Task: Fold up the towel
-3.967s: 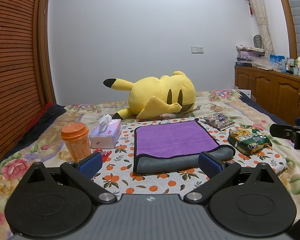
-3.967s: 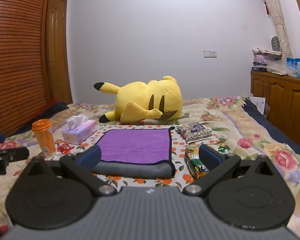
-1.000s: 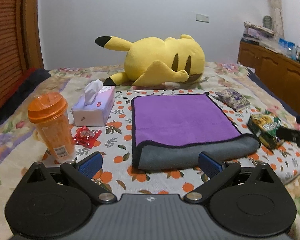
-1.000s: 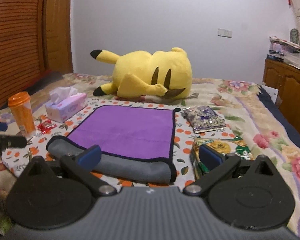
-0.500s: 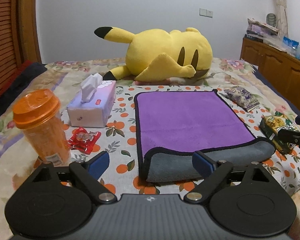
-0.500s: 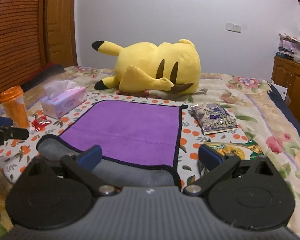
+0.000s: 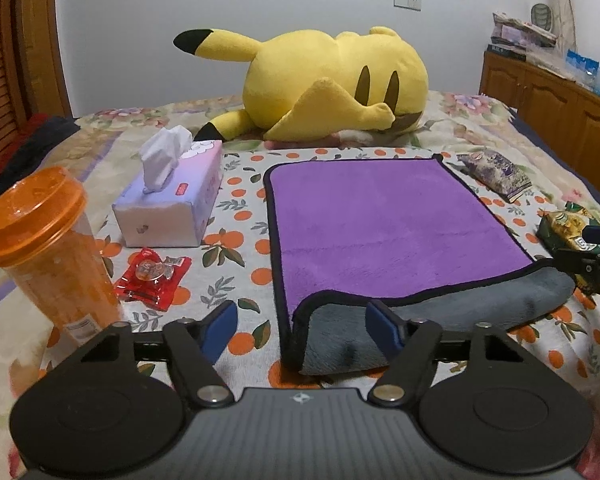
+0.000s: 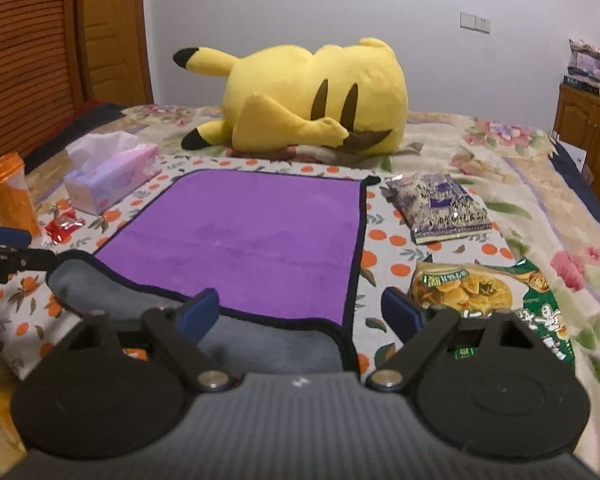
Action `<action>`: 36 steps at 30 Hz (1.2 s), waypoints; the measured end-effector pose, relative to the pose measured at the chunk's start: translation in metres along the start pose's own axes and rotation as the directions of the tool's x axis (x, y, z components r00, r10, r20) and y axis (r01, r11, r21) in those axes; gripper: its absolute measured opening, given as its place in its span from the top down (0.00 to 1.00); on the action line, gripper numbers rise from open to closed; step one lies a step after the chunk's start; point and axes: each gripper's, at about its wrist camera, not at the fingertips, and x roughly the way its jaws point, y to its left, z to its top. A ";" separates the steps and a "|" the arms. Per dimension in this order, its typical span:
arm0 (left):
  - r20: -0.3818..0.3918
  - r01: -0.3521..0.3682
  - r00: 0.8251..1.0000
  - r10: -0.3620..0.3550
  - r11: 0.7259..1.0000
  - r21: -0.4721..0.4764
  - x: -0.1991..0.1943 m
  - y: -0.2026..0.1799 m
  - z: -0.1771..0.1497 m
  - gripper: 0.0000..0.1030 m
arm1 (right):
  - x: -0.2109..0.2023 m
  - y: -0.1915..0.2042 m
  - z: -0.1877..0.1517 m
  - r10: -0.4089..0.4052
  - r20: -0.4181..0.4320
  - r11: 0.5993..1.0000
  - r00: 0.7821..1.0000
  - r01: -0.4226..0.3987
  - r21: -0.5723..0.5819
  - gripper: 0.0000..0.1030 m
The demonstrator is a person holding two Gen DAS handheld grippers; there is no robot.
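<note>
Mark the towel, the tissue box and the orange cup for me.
towel (image 7: 380, 220): left wrist view, middle of its purple face.
tissue box (image 7: 172, 208): left wrist view, its top panel.
orange cup (image 7: 60, 272): left wrist view, its side wall below the lid.

Both grippers are now much closer to the towel (image 7: 384, 224) than four seconds ago. The left gripper (image 7: 302, 326) now straddles its near left corner with narrower jaws, and the right gripper (image 8: 302, 312) straddles the near right corner, its jaws also drawn in.
</note>
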 end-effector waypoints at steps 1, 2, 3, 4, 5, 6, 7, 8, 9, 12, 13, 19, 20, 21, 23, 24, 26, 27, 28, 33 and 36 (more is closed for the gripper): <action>-0.005 0.003 1.000 -0.003 1.000 -0.001 0.002 0.001 0.000 0.29 | 0.002 -0.002 -0.001 0.001 -0.009 1.000 1.000 -0.001 0.003 0.17; -0.009 0.007 1.000 -0.007 1.000 -0.001 0.005 0.001 0.000 0.30 | 0.004 -0.004 -0.001 0.003 -0.015 1.000 1.000 -0.003 0.006 0.18; -0.012 0.010 1.000 -0.011 1.000 -0.003 0.007 0.002 0.000 0.30 | 0.007 -0.005 -0.001 0.006 -0.024 1.000 1.000 -0.006 0.010 0.19; -0.016 0.013 1.000 -0.013 1.000 -0.004 0.010 0.003 0.000 0.32 | 0.009 -0.006 -0.002 0.006 -0.029 1.000 1.000 -0.006 0.012 0.19; -0.022 0.016 1.000 -0.016 1.000 -0.004 0.013 0.004 0.000 0.33 | 0.011 -0.007 -0.003 0.005 -0.036 1.000 0.999 -0.004 0.014 0.19; -0.026 0.017 1.000 -0.017 1.000 -0.003 0.015 0.004 0.000 0.34 | 0.012 -0.008 -0.003 0.004 -0.043 1.000 0.999 -0.004 0.016 0.19; -0.030 0.016 0.999 -0.016 1.000 -0.001 0.018 0.004 0.000 0.35 | 0.014 -0.010 -0.004 0.004 -0.049 1.000 0.999 -0.003 0.020 0.20; -0.036 0.018 0.999 -0.018 1.000 0.000 0.021 0.005 0.000 0.36 | 0.016 -0.011 -0.004 0.005 -0.055 1.000 0.998 -0.004 0.024 0.20; -0.041 0.020 0.999 -0.020 1.000 -0.001 0.023 0.006 -0.001 0.36 | 0.018 -0.012 -0.004 0.008 -0.061 1.000 0.998 -0.007 0.029 0.20; -0.067 0.026 0.997 -0.026 1.000 -0.007 0.031 0.007 -0.002 0.36 | 0.022 -0.015 -0.005 0.021 -0.082 0.999 0.996 -0.018 0.038 0.23; -0.081 0.027 0.996 -0.028 1.000 -0.010 0.035 0.008 -0.003 0.37 | 0.023 -0.016 -0.006 0.027 -0.094 0.999 0.995 -0.023 0.042 0.24; -0.121 0.044 0.992 -0.049 0.998 -0.045 0.044 0.014 -0.008 0.43 | 0.029 -0.019 -0.008 0.061 -0.135 0.996 0.989 -0.052 0.071 0.28; -0.121 0.047 0.991 -0.052 0.998 -0.048 0.043 0.014 -0.008 0.43 | 0.030 -0.020 -0.009 0.067 -0.142 0.996 0.988 -0.057 0.074 0.29; -0.121 0.050 0.991 -0.055 0.998 -0.050 0.043 0.014 -0.007 0.43 | 0.031 -0.020 -0.009 0.072 -0.149 0.995 0.986 -0.061 0.077 0.33; -0.121 0.056 0.991 -0.062 0.997 -0.050 0.042 0.013 -0.007 0.43 | 0.033 -0.021 -0.010 0.082 -0.163 0.994 0.983 -0.070 0.079 0.39; -0.121 0.060 0.990 -0.066 0.997 -0.052 0.042 0.013 -0.007 0.43 | 0.033 -0.021 -0.011 0.086 -0.172 0.994 0.981 -0.073 0.084 0.40; -0.122 0.069 0.990 -0.075 0.996 -0.054 0.041 0.012 -0.007 0.46 | 0.033 -0.022 -0.011 0.097 -0.177 0.993 0.979 -0.082 0.090 0.43; -0.124 0.075 0.989 -0.081 0.996 -0.053 0.041 0.011 -0.007 0.47 | 0.033 -0.023 -0.010 0.100 -0.181 0.992 0.978 -0.085 0.093 0.45; -0.127 0.077 0.988 -0.082 0.996 -0.049 0.041 0.010 -0.007 0.49 | 0.033 -0.023 -0.010 0.101 -0.183 0.992 0.978 -0.085 0.093 0.49; -0.137 0.076 0.987 -0.081 0.996 -0.044 0.041 0.007 -0.007 0.54 | 0.034 -0.025 -0.011 0.100 -0.200 0.992 0.975 -0.081 0.101 0.64; -0.140 0.080 0.987 -0.084 0.996 -0.039 0.042 0.006 -0.007 0.57 | 0.034 -0.027 -0.011 0.103 -0.199 0.991 0.974 -0.084 0.101 0.74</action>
